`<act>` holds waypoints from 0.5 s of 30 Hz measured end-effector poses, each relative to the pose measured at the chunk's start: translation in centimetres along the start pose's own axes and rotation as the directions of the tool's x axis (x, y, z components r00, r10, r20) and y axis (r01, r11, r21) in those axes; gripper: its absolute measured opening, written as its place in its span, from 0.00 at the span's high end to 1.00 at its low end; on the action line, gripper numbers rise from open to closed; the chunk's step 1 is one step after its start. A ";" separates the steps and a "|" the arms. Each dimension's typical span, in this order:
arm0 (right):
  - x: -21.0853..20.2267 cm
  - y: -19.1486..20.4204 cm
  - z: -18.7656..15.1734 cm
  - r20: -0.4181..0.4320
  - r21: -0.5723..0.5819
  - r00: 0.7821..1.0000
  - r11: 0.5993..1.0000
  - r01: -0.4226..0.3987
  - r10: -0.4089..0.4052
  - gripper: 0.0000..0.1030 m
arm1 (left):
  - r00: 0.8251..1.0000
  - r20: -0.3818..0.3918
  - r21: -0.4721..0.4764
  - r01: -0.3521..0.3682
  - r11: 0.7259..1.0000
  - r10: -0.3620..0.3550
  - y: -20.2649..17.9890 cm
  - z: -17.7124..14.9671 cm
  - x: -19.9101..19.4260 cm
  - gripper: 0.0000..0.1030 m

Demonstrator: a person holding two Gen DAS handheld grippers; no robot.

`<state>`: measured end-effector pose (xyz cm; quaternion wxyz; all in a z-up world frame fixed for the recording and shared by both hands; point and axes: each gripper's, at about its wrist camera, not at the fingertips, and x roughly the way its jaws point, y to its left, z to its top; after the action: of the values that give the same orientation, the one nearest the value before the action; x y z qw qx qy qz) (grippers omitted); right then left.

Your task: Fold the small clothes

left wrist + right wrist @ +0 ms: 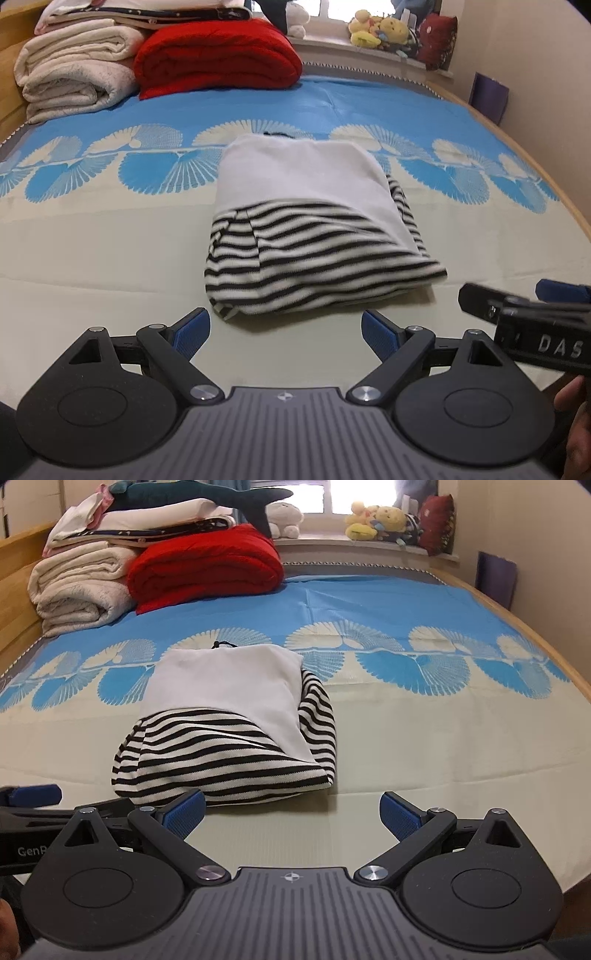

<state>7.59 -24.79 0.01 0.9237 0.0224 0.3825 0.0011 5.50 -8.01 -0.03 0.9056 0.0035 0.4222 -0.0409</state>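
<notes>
I see the bed (pixel 110 258) filling both views, its cover (pixel 443 738) cream toward me and blue with pale fan shapes toward twelve o'clock. At about eleven o'clock, against the wooden bed frame, a stack of folded cream blankets (pixel 74 77) sits touching a folded red quilt (pixel 218 59), with flatter folded linens on top of the stack; from the right wrist camera a dark plush shark (pixel 192 496) lies across that pile. On the window sill at one o'clock I see a cluster of yellow plush toys (pixel 373 520) and a dark red cushion (pixel 439 520).

The folded garment (pixel 314 236) lies flat on the cream part of the cover, dead ahead at twelve o'clock in the left wrist view and at about eleven o'clock in the right wrist view. It is a compact bundle, plain white on top at the far end, black-and-white stripes at the near end and along its right edge. Nothing touches it.

My left hand-held gripper (pixel 286 334) sits just short of the garment's near edge, jaws spread wide, blue pads empty. My right hand-held gripper (pixel 293 814) is likewise spread wide and empty, near the garment's near edge, with the bundle off toward its left finger. Each gripper shows at the other's side edge, close beside it.
</notes>
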 end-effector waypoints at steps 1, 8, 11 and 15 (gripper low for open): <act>0.0 -0.1 -0.1 -0.004 0.007 1.000 1.000 -0.004 0.004 0.03 | 1.000 -0.004 -0.001 -0.003 1.000 0.003 -0.1 -0.1 0.0 0.11; -0.3 0.0 -0.1 0.004 0.002 1.000 1.000 -0.006 0.006 0.03 | 1.000 0.008 0.001 0.001 1.000 -0.001 -0.2 0.0 -0.1 0.10; -0.3 -0.1 0.0 0.003 0.002 1.000 1.000 -0.004 0.004 0.03 | 1.000 0.008 -0.002 0.003 1.000 -0.003 -0.2 0.1 0.0 0.10; -0.3 -0.2 0.0 0.000 0.009 1.000 1.000 -0.007 0.007 0.03 | 1.000 0.007 -0.003 0.003 1.000 -0.003 -0.3 0.1 0.0 0.10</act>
<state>7.40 -25.04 0.22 0.9235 0.0281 0.3826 0.0025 5.55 -8.33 -0.02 0.9070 0.0015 0.4191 -0.0418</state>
